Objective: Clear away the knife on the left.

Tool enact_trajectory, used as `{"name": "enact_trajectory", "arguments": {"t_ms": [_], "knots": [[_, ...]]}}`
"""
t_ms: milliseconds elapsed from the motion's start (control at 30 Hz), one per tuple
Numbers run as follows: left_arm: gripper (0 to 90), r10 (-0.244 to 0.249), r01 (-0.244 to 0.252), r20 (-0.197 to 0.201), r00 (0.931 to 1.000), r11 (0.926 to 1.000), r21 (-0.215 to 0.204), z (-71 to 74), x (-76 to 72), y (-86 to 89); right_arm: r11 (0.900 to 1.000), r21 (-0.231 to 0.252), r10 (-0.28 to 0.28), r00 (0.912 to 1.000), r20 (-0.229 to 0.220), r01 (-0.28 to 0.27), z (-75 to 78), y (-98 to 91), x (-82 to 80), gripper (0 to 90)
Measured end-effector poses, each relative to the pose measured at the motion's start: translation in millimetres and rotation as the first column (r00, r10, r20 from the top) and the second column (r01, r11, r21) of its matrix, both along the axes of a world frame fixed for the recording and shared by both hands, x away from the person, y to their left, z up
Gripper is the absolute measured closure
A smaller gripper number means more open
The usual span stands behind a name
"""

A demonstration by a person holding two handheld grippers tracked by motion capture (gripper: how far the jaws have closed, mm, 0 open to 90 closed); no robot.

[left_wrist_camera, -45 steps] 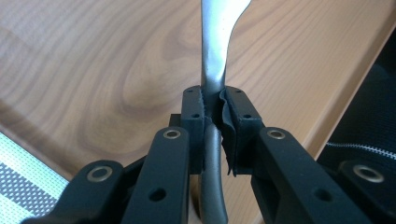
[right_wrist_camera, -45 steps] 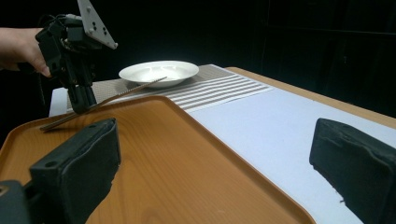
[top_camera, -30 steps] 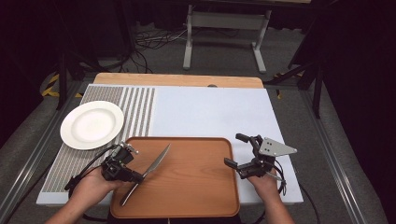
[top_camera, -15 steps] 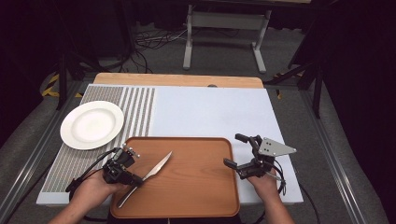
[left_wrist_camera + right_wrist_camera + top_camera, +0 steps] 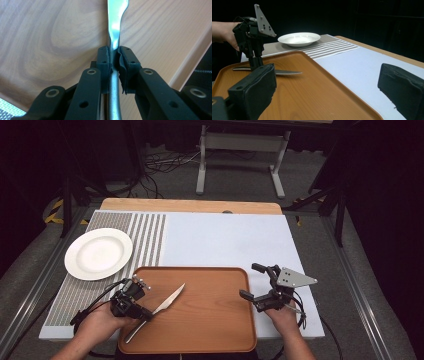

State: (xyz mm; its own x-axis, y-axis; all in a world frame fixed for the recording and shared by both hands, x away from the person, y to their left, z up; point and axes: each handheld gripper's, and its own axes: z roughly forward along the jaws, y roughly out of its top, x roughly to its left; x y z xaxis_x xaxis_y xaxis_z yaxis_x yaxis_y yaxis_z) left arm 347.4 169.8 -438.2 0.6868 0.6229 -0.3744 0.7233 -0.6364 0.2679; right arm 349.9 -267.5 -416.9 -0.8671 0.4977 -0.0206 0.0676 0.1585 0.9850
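A table knife [image 5: 170, 298] lies slantwise on the left part of a brown wooden tray [image 5: 210, 320], blade pointing up and right. My left gripper [image 5: 146, 315] is shut on the knife where handle meets blade. In the left gripper view both pads [image 5: 103, 62] pinch the metal neck of the knife [image 5: 115, 30] over the tray [image 5: 50, 37]. My right gripper [image 5: 250, 281] stands open at the tray's right rim with nothing between its fingers. The right gripper view looks across the tray [image 5: 312, 95] at the knife [image 5: 287, 72] and the left gripper [image 5: 255, 62].
A white plate [image 5: 98, 253] rests on the striped mat [image 5: 150, 235] at the left, beyond the tray. A pale blue mat [image 5: 225, 240] covers the table behind the tray. The plate [image 5: 299, 38] appears far off in the right gripper view.
The knife has swung slightly, its tip dropping toward me and to the right, as the left gripper shifted a little nearer. The right gripper has stayed put.
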Motion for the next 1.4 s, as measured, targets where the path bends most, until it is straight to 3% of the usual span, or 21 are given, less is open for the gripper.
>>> {"name": "enact_trajectory", "arguments": {"t_ms": [233,300,433,633,767,833,867,967,1067,1100,1133,1233,1300,1400], "knots": [[76.7,0.000,0.000,0.012,0.9999,1.0000,-0.001,0.6,0.0,1.1,1.0000,0.003,0.002,1.0000,0.001,-0.002,0.1,-0.1,0.0,2.6],[67.5,0.001,-0.001,0.006,1.0000,0.9999,-0.012,1.4,0.1,1.2,1.0000,0.003,0.003,1.0000,0.001,-0.003,0.0,0.0,0.0,2.6],[50.1,-0.001,0.002,0.032,0.9995,0.9995,-0.032,4.8,-0.3,1.3,1.0000,0.004,0.005,1.0000,0.003,-0.005,0.1,-0.1,-0.1,2.6],[26.3,-0.053,0.063,0.124,0.9909,0.9955,-0.072,9.8,-2.9,0.9,1.0000,0.003,0.006,1.0000,0.005,-0.006,0.3,-0.2,-0.2,2.6],[15.6,-0.095,0.113,0.233,0.9677,0.9916,-0.064,15.0,-6.6,-2.1,1.0000,0.004,0.006,1.0000,0.006,-0.006,0.4,-0.1,-0.4,2.6],[17.3,-0.105,0.127,0.250,0.9625,0.9892,-0.073,16.8,-7.1,-3.4,1.0000,0.006,0.006,1.0000,0.007,-0.006,0.5,-0.2,-0.6,2.6],[20.2,-0.116,0.141,0.255,0.9599,0.9868,-0.080,18.0,-7.7,-4.5,1.0000,0.006,0.006,1.0000,0.008,-0.006,0.5,-0.2,-0.6,2.6],[31.9,-0.157,0.190,0.307,0.9387,0.9786,-0.079,19.6,-9.9,-8.8,1.0000,0.005,0.008,1.0000,0.006,-0.008,0.3,0.1,-0.4,2.5],[52.1,-0.211,0.249,0.346,0.9144,0.9660,-0.070,19.1,-13.4,-15.0,0.9999,0.004,0.009,0.9999,0.007,-0.009,0.2,0.6,-0.4,2.6],[61.5,-0.211,0.249,0.346,0.9144,0.9660,-0.070,19.1,-13.4,-15.0,0.9999,0.004,0.009,0.9999,0.007,-0.009,0.2,0.6,-0.4,2.6],[70.2,-0.245,0.276,0.358,0.9013,0.9602,-0.040,17.7,-14.8,-18.5,1.0000,0.004,0.008,0.9999,0.010,-0.008,0.4,0.3,-0.8,2.6],[85.8,-0.262,0.291,0.392,0.8822,0.9564,-0.017,15.9,-15.4,-21.5,0.9999,0.007,0.009,0.9999,0.010,-0.009,0.5,0.2,-0.8,2.6],[89.9,-0.260,0.293,0.411,0.8739,0.9560,-0.017,15.2,-15.9,-22.9,0.9999,0.004,0.011,0.9999,0.008,-0.011,0.2,0.6,-0.6,2.6],[90.0,-0.290,0.322,0.420,0.8600,0.9469,-0.005,13.5,-16.3,-27.0,0.9999,0.003,0.013,0.9999,0.007,-0.013,0.0,1.0,-0.4,2.6]]}}
